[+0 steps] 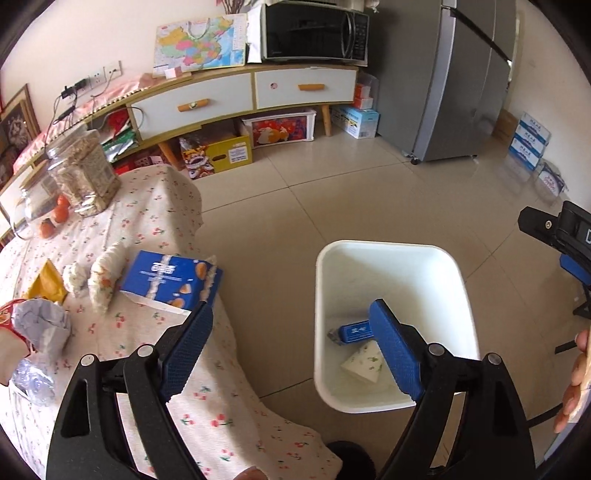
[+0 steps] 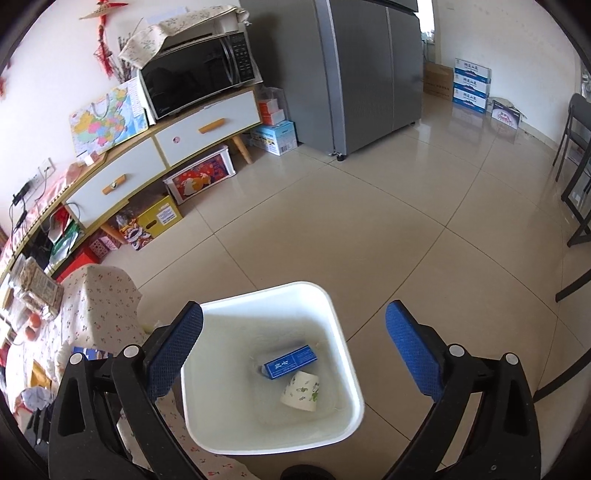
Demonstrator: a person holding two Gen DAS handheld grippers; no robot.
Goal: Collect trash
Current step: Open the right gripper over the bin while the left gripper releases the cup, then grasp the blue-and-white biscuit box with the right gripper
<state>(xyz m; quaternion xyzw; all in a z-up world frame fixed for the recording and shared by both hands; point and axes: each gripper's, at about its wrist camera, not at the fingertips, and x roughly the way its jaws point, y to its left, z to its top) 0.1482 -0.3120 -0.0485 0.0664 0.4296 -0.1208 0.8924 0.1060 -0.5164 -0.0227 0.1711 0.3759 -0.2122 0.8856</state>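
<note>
A white bin [image 1: 391, 258] [image 2: 343, 343] stands on the tiled floor beside the table. Inside lie a small blue box [image 1: 352, 332] [image 2: 290, 362] and a paper cup [image 1: 364, 363] [image 2: 301, 391] on its side. My left gripper [image 1: 291, 314] hangs open between the table's edge and the bin, nothing between its blue pads. My right gripper [image 2: 295, 314] is open above the bin, empty too. On the floral tablecloth [image 1: 155, 221] rest a blue tissue box [image 1: 171, 278], crumpled tissues [image 1: 105, 275], a crumpled grey paper [image 1: 46, 323], a yellow wrapper [image 1: 46, 282] and a crushed plastic bottle [image 1: 31, 380].
A glass jar [image 1: 83, 171] and oranges [image 1: 59, 214] stand at the table's far side. A low cabinet [image 1: 236, 96] with a microwave [image 1: 314, 31], boxes beneath it, and a grey fridge [image 1: 454, 81] line the back. A dark chair [image 2: 576, 162] stands right. A hand [image 1: 576, 384] shows at the right edge.
</note>
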